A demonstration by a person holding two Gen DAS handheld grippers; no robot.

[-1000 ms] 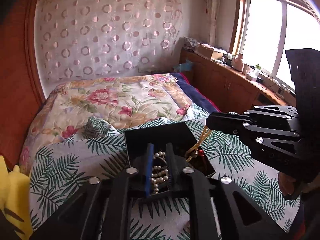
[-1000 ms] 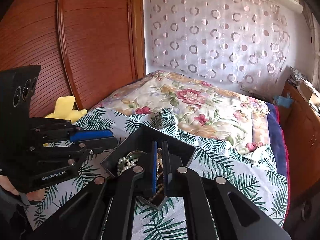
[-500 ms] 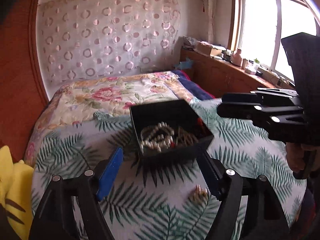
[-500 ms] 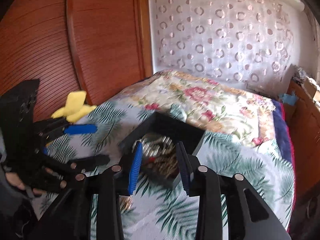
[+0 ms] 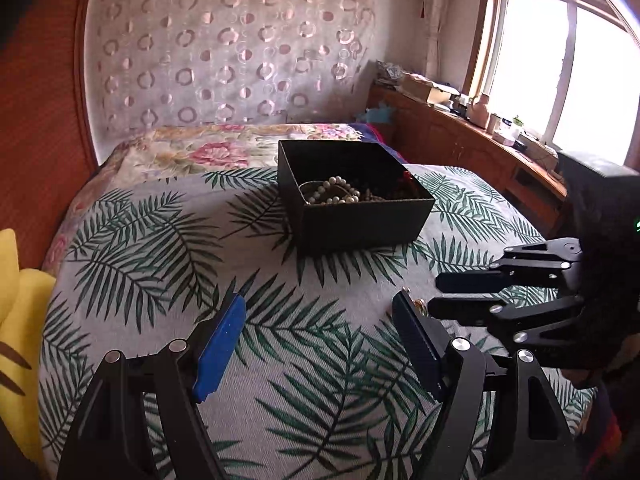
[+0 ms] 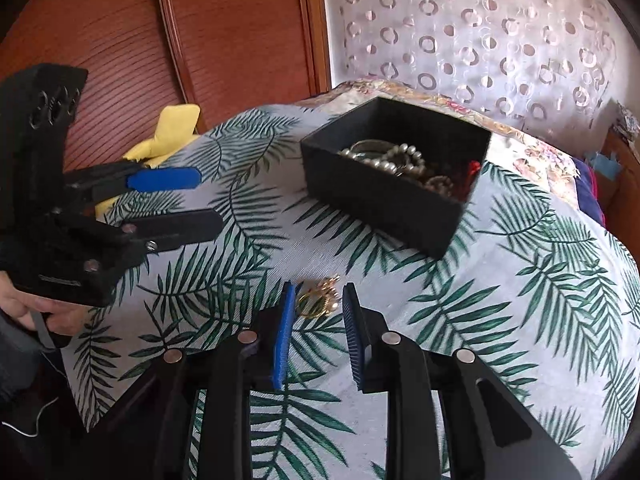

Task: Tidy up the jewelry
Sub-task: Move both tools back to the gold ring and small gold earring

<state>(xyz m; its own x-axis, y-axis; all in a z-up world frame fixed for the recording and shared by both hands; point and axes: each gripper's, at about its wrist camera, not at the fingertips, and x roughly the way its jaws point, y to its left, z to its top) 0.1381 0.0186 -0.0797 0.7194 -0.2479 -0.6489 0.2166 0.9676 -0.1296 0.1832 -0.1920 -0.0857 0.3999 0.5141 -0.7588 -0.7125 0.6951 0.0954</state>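
Hovering low over the palm-leaf bedspread, the right gripper has its jaws parted narrowly on either side of a small gold piece of jewelry lying on the cloth — nothing is held. The left gripper is spread wide and empty above the same cover. Beyond both sits the black box, open-topped, with a pearl strand and other beads — some red — heaped inside. A yellow plush toy lies at the bed's edge by the wooden headboard.
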